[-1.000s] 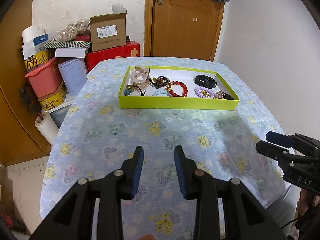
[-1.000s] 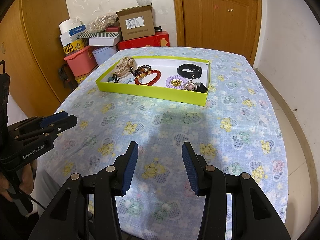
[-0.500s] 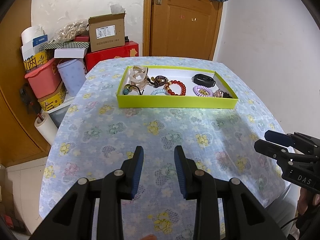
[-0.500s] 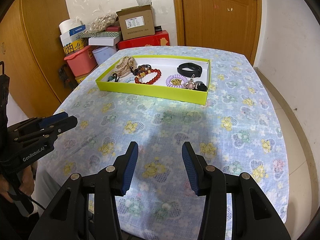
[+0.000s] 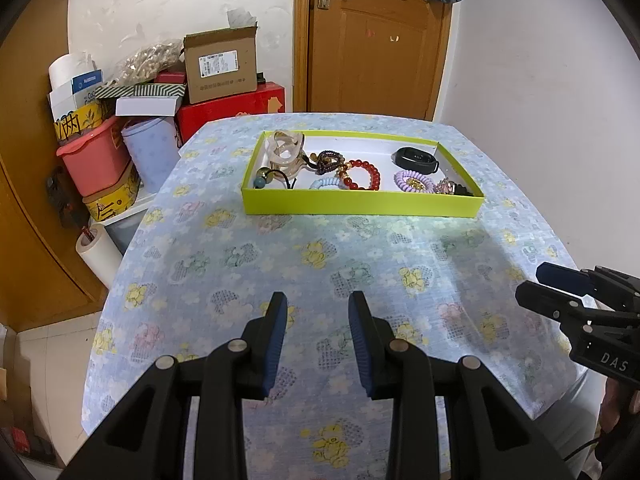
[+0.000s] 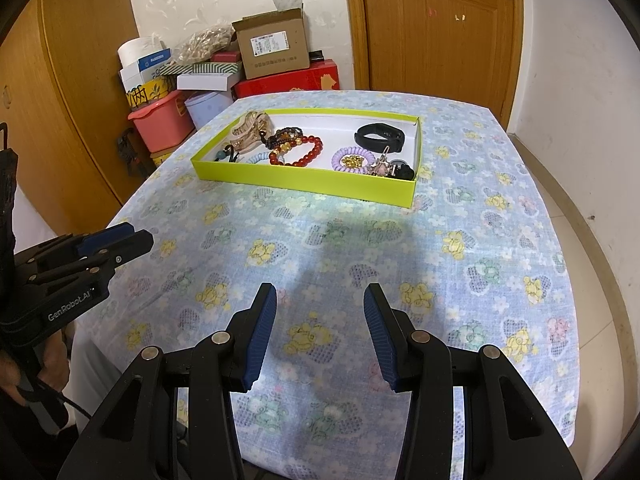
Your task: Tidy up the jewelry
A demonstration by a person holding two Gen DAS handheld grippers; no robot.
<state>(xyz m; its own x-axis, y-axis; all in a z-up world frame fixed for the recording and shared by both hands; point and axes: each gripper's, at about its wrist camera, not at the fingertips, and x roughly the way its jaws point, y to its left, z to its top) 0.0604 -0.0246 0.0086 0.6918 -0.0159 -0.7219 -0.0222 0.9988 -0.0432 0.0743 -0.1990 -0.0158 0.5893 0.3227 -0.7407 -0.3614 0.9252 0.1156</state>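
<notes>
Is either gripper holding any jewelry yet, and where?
Nothing is held. Left gripper and right gripper hover open over the tablecloth.

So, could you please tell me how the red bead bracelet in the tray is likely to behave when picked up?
The red bead bracelet looks strung, so it would probably sag limply. Its glossy round beads may slip. It touches neighbouring jewellery in the green tray, so something might drag along.

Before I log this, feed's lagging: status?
Left gripper open, empty. Right gripper open, empty. Jewelry in green tray, untouched. Nothing between grippers and tray.
</notes>
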